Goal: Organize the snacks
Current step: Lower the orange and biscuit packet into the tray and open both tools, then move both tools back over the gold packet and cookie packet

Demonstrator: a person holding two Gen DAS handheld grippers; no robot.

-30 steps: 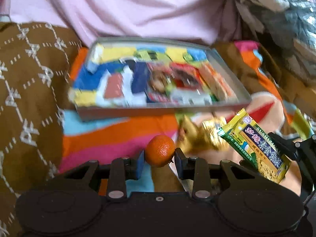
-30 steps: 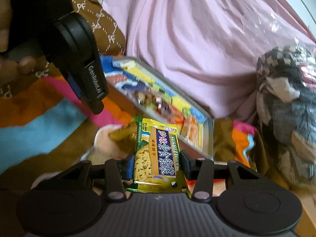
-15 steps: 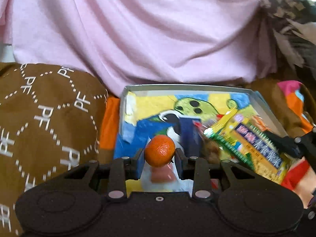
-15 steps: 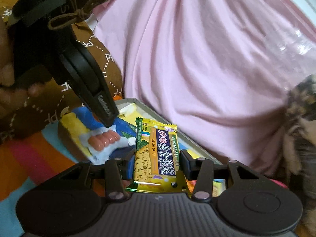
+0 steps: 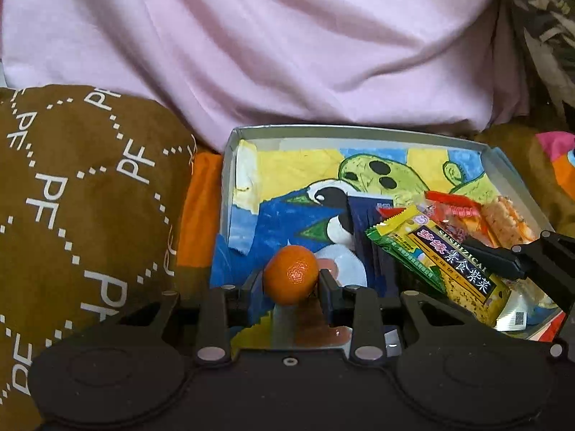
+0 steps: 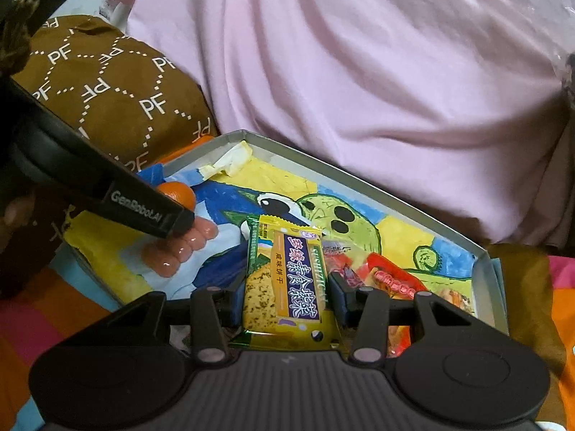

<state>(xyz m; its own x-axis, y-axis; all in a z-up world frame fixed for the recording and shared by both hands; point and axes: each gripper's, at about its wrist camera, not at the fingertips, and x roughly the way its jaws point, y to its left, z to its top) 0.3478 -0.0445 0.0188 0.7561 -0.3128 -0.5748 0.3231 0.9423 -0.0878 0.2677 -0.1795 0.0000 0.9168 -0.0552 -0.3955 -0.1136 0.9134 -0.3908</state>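
Left wrist view. The left gripper (image 5: pixel 291 280) has its jaws narrowed onto a tangerine (image 5: pixel 291 274), pinched at its widest girth so the round fruit cannot roll out. It hangs over the near-left part of the box (image 5: pixel 359 131), a shallow grey tray whose floor bears a painted drawing; that part of the floor is free of packets, which makes it the likely spot for the fruit. At the right, the right gripper (image 5: pixel 503 269) carries a packet (image 5: pixel 442 262) tilted over the box's right side, where red wrappers (image 5: pixel 452 212) already lie, so wrapped snacks appear to be kept together there. A brown cushion (image 5: pixel 82 215) lies to the left of the box and pink cloth (image 5: pixel 287 43) beyond it.

Right wrist view. The right gripper (image 6: pixel 287 294) holds the packet (image 6: pixel 287 276) across its width, jaws half-way apart and pressed on its long edges, so the label faces up and the flat bag stays level. It hangs above the box (image 6: pixel 359 176), near the wrappers (image 6: pixel 391 283). The left gripper (image 6: pixel 172 219) enters from the left with the tangerine (image 6: pixel 179 194) at its tip, over the box's left end, apart from the packet; each hand thus serves its own side. Neither snack is released yet.
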